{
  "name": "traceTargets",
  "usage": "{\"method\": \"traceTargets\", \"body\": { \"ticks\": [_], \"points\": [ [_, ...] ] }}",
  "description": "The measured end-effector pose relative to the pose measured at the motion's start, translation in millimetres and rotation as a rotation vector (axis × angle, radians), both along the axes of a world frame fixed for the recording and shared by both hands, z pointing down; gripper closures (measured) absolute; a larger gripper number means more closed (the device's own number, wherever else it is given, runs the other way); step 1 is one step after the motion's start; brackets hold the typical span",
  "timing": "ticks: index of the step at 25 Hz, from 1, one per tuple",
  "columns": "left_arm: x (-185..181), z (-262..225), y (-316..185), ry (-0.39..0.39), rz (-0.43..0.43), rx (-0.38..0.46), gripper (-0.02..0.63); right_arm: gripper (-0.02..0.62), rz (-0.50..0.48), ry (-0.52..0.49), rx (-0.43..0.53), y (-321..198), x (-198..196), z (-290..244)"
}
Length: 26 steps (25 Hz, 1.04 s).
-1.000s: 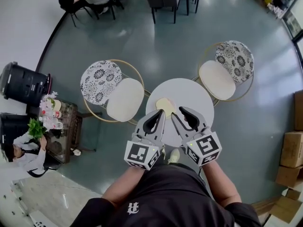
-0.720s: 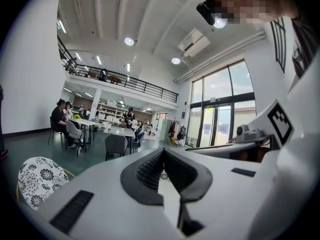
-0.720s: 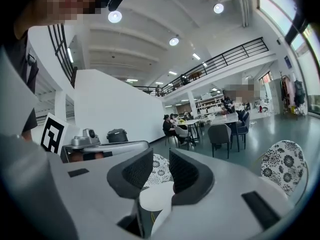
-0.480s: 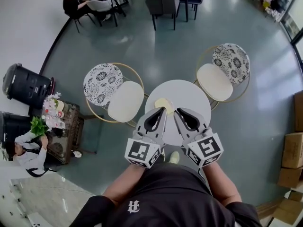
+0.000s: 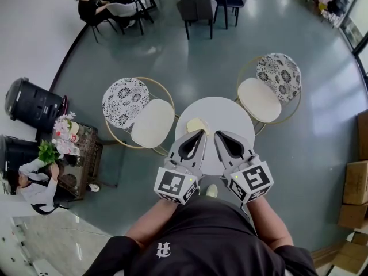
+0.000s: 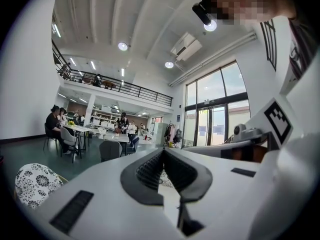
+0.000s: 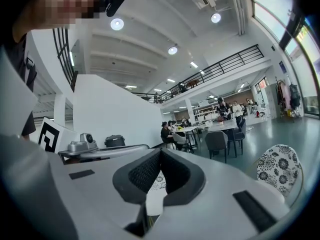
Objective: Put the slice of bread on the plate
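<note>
You hold the left gripper (image 5: 200,133) and right gripper (image 5: 217,134) level, jaws pressed together on nothing, apparently because the slice of bread (image 5: 197,125) already lies on the round white table (image 5: 236,117) just beyond their tips.

A large open café or canteen hall: a grey floor (image 5: 190,62), a small round tabletop (image 5: 230,117) flanked by patterned chairs (image 5: 135,111), more tables (image 6: 80,129) with grey chairs (image 5: 198,7) where people (image 5: 87,2) sit, a railed mezzanine (image 6: 115,84), tall windows (image 6: 220,109) and round ceiling lights (image 6: 123,46)
</note>
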<state>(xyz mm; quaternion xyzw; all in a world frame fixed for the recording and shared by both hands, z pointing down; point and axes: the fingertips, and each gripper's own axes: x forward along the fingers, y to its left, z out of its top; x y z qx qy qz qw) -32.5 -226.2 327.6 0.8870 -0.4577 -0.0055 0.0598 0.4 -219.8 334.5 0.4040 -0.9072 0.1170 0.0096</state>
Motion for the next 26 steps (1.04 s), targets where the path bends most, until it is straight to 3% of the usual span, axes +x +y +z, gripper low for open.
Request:
{"method": "traceTargets", "body": {
  "ticks": [26],
  "points": [
    [1,-5,16,0.007,0.004,0.020,0.601,0.589,-0.005,0.030,0.031,13,-2,-5]
  ]
}}
